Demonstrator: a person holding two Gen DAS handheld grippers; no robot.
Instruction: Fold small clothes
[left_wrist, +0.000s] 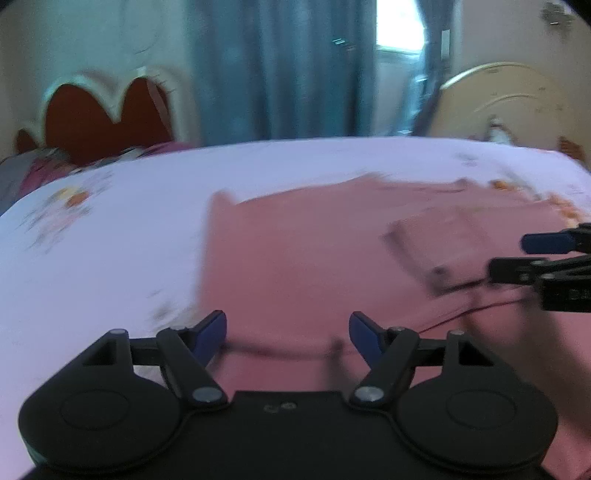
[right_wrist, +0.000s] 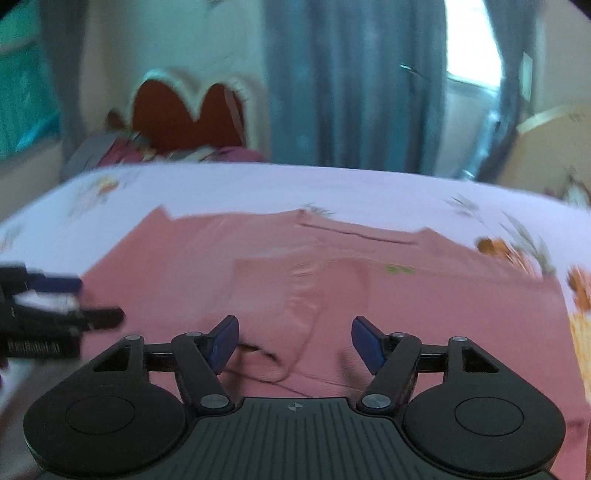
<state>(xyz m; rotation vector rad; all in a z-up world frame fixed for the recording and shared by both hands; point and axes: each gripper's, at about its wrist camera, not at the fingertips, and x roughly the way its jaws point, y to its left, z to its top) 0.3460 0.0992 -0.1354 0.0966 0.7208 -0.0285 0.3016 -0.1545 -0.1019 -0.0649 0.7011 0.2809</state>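
Note:
A pink garment (left_wrist: 295, 251) lies spread flat on the bed, with a sleeve folded in over its body (left_wrist: 436, 243). It also shows in the right wrist view (right_wrist: 280, 273), sleeve cuff near my fingers (right_wrist: 273, 354). My left gripper (left_wrist: 288, 336) is open and empty just above the garment's near edge. My right gripper (right_wrist: 294, 341) is open and empty over the folded sleeve. The right gripper shows at the right edge of the left wrist view (left_wrist: 517, 258); the left gripper shows at the left edge of the right wrist view (right_wrist: 96, 301). Both views are motion-blurred.
The bed has a pale lilac floral sheet (left_wrist: 110, 236). A red and white headboard (left_wrist: 107, 110) with pillows stands at the back left. Blue curtains (left_wrist: 273, 66) and a bright window (left_wrist: 399, 26) are behind. A cream rounded board (left_wrist: 509, 99) is at the back right.

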